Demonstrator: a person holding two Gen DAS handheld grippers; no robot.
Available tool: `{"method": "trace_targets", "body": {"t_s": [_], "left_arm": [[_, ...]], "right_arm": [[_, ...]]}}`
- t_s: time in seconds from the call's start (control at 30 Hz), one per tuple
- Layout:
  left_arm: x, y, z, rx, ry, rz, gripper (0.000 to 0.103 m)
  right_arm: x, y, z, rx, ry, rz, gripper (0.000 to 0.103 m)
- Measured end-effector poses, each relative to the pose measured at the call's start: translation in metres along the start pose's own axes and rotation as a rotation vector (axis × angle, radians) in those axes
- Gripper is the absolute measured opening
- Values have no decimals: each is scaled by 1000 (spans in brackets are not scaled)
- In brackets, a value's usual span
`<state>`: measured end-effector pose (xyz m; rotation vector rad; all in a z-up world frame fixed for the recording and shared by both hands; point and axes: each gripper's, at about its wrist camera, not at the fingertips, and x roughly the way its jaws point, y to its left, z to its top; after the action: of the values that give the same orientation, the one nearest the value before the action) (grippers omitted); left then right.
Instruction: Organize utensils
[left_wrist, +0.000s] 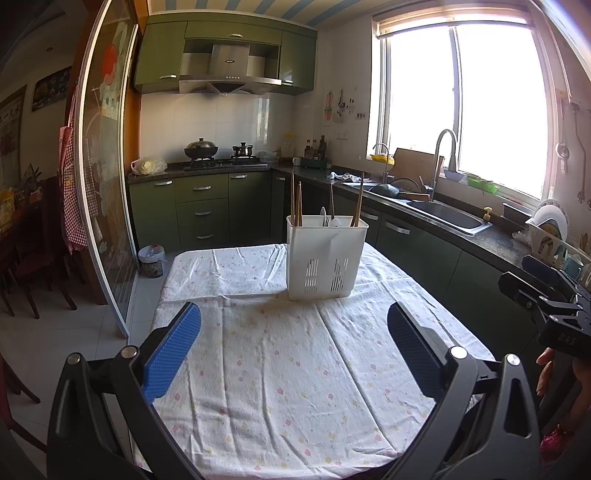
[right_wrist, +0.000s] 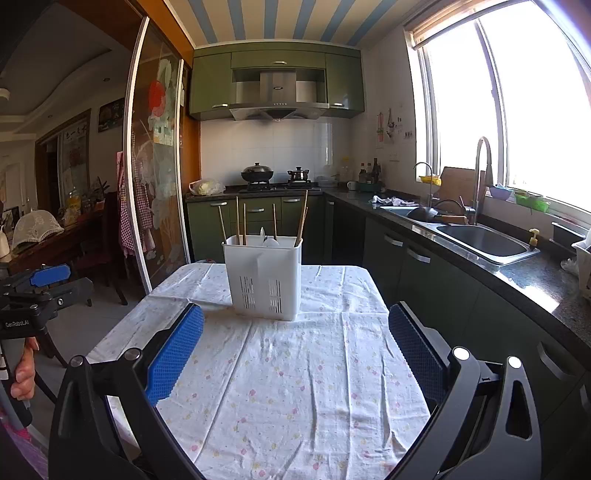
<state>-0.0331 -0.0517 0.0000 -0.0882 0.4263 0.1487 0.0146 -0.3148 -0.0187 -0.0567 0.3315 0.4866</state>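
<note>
A white slotted utensil holder (left_wrist: 325, 256) stands upright on the table's floral cloth (left_wrist: 280, 369), toward the far side. It also shows in the right wrist view (right_wrist: 264, 277). Several wooden chopsticks (left_wrist: 295, 201) and white spoons (left_wrist: 330, 221) stand in it; they also show in the right wrist view, chopsticks (right_wrist: 240, 221). My left gripper (left_wrist: 293, 317) is open and empty, above the cloth, short of the holder. My right gripper (right_wrist: 295, 319) is open and empty, also short of the holder. Each gripper shows at the other view's edge: the right (left_wrist: 543, 295), the left (right_wrist: 40, 280).
A dark counter with a steel sink (right_wrist: 480, 240) and tall tap (right_wrist: 480, 177) runs along the right. A dish rack (left_wrist: 550, 240) stands on it. A stove with a wok (left_wrist: 201, 149) is at the back. A bin (left_wrist: 151, 260) stands by the glass sliding door (left_wrist: 107, 184).
</note>
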Motion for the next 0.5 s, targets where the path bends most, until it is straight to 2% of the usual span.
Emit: {"method": "trace_targets", "body": {"t_s": [0.5], "left_arm": [[0,-1,-1,1,2,0,96]], "right_arm": [[1,1,-1,2,5,4,98]]}}
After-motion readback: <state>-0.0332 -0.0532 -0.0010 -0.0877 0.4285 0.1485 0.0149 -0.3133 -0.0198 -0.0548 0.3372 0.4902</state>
